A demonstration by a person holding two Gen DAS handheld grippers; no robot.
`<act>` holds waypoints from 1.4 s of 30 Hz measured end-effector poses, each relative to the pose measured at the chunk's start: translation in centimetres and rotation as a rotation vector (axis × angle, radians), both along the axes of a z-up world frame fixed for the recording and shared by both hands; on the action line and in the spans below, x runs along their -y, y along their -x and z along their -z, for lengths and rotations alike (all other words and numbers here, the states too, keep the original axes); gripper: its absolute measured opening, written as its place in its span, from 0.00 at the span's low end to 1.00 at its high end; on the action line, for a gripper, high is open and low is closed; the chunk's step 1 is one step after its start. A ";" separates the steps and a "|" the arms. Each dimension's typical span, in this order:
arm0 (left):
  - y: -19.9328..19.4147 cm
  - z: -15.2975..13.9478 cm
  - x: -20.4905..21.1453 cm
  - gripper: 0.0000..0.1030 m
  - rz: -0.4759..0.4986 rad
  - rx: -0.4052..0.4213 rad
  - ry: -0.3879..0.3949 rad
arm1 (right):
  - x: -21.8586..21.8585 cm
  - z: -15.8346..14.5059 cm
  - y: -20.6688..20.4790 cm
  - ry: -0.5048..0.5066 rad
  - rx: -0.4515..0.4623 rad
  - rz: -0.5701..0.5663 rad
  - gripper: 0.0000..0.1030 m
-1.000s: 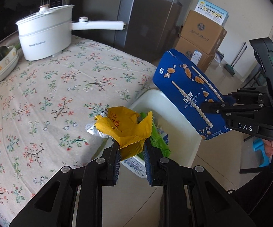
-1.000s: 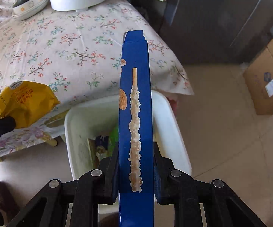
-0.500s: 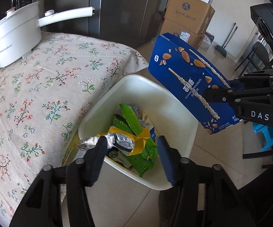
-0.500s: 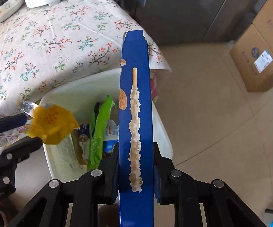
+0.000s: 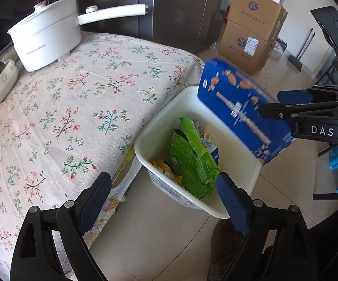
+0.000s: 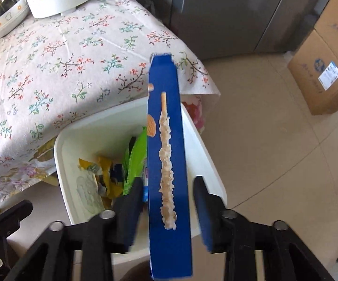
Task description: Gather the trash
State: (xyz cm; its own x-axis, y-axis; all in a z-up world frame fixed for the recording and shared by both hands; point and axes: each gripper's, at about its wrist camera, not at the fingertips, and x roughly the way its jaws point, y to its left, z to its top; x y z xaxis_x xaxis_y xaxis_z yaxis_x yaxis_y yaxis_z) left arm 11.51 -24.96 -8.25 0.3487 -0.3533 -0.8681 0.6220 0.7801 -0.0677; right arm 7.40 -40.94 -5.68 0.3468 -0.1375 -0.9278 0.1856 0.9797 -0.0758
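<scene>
The blue biscuit box (image 6: 169,171) hangs over the white bin (image 6: 206,154), loose between my right gripper (image 6: 169,199) fingers, which stand apart with gaps on both sides: I judge this the drop. My left gripper (image 5: 164,187) is spread wide, empty, above the green wrapper (image 5: 190,161). Next, I'd clear both tools away.

Home kitchen: fridge (image 5: 176,7), cooking pot (image 5: 46,35), floral tablecloth (image 5: 75,98).

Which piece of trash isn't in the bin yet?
The flat blue cardboard snack box, between the right claw's opened fingers above the white plastic bin. The green packet and yellow wrapper lie inside.
</scene>
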 end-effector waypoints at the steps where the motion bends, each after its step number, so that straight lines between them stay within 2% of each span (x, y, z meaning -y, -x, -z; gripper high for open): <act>1: 0.0 -0.2 -0.2 0.92 -0.005 0.001 0.002 | 0.1 -0.2 0.0 -0.003 0.013 0.007 0.74; 4: 0.2 -0.7 -0.8 0.93 -0.016 0.008 0.006 | 0.1 -0.7 0.2 -0.016 0.037 0.013 0.74; 11: 0.9 -2.2 -2.7 0.96 -0.049 0.037 -0.001 | 0.0 -1.0 1.2 -0.019 0.020 0.014 0.75; 16: 1.3 -3.4 -5.3 0.98 -0.101 0.066 -0.008 | -0.7 -1.9 2.4 -0.007 0.034 -0.003 0.80; 21: 2.5 -4.8 -8.2 1.00 -0.160 0.086 -0.011 | -2.5 -3.3 4.0 -0.031 0.083 -0.021 0.91; 27: 5.4 -6.4 -11.8 1.00 -0.230 0.103 0.013 | -4.6 -4.9 6.2 -0.065 0.158 -0.018 0.98; 35: 8.8 -7.8 -15.7 1.00 -0.336 0.140 0.034 | -7.0 -6.6 9.4 -0.106 0.263 0.002 0.99; 42: 11.1 -8.6 -18.0 1.00 -0.410 0.192 0.029 | -8.8 -7.4 12.1 -0.084 0.334 0.019 0.99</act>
